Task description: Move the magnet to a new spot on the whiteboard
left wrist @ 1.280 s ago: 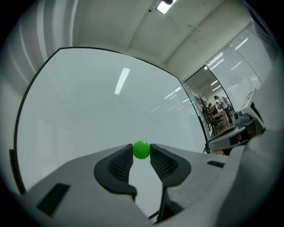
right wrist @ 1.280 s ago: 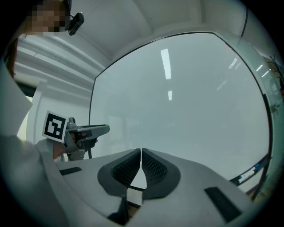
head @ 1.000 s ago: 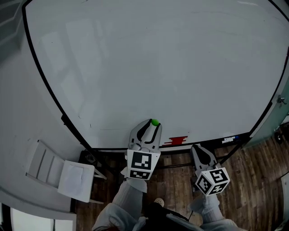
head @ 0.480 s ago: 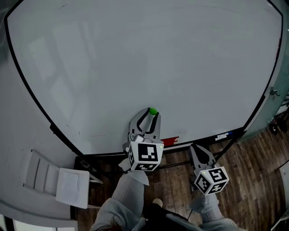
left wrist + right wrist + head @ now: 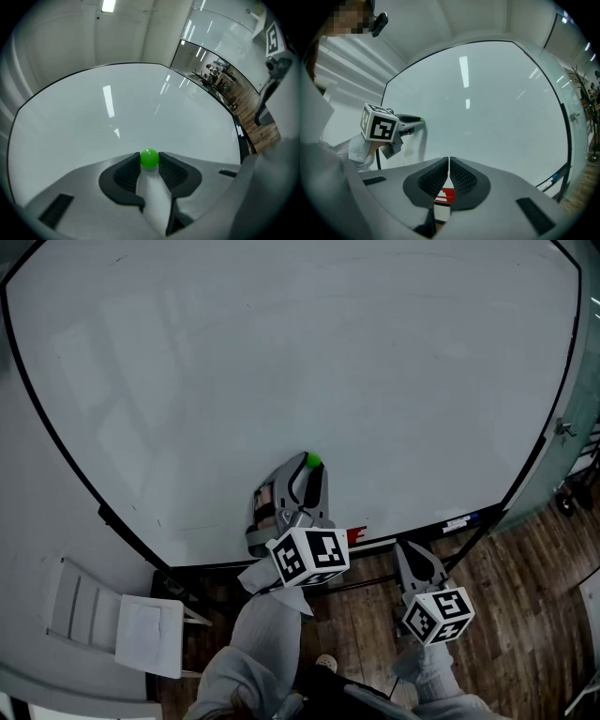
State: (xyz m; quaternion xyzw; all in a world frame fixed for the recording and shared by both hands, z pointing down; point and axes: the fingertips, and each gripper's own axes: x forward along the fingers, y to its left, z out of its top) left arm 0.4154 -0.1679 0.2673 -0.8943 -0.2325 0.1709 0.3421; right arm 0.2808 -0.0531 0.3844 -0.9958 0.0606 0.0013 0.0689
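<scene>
Right claw (image 5: 410,549): lower right of the head view, nearest the person, jaws pressed together on nothing. It is parked short of the board's bottom rail (image 5: 412,532), presumably to stay clear of the working hand. Left claw (image 5: 307,471): lower centre, clamped on the green ball magnet (image 5: 149,158), which is pinched between the ribbed pads at their very tips, so that it reaches the surface first. Magnet position: low centre of the whiteboard (image 5: 328,362), somewhat above the bottom rail and up-left of the red-and-white item (image 5: 355,536) on it; whether it touches the board cannot be told. Change from a second ago: the magnet stands higher above the rail, and the left claw's marker cube (image 5: 309,557) has rolled from square-on to tilted. The right claw is roughly where it was.
</scene>
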